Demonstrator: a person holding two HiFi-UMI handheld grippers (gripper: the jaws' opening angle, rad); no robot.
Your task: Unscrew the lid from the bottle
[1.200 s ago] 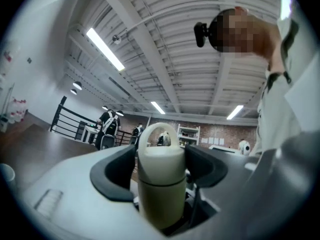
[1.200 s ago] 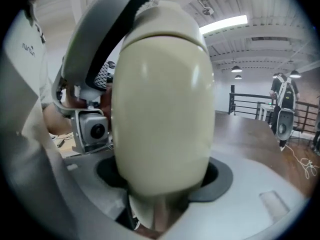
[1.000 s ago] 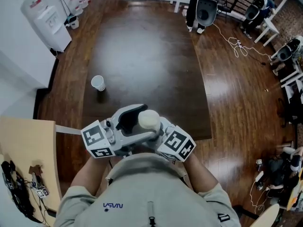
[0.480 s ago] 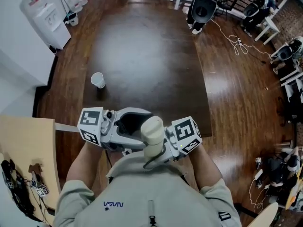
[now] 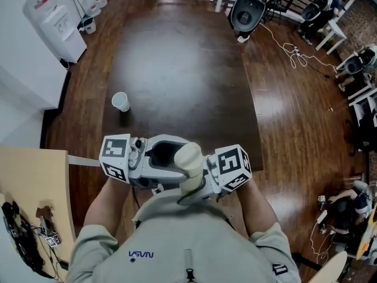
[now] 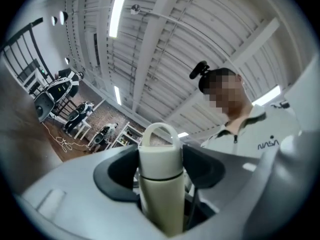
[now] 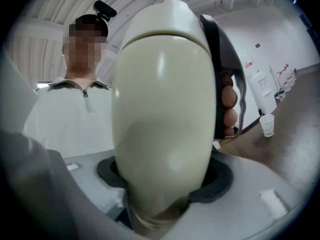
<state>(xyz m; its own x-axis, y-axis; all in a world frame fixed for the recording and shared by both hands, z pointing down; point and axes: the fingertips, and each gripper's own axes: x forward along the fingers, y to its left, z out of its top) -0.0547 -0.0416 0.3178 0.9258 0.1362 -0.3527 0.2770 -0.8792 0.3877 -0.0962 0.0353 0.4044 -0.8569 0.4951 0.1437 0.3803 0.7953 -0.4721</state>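
Observation:
A cream bottle is held up close to the person's chest, between both grippers. My right gripper is shut on the bottle's body, which fills the right gripper view. My left gripper comes in from the left. In the left gripper view the lid with its loop handle stands upright between the dark pads. The left jaws are closing, and both pads look to be touching the lid's sides. The bottle's body runs down below the lid.
A long dark wooden table stretches ahead, with a white paper cup near its left edge. A water dispenser stands far left. Chairs and equipment crowd the far end. A pale desk lies at the left.
The bottle has swung from end-on to leaning back toward the person. The grippers' marker cubes have spread apart and turned. Little has moved in the last half second.

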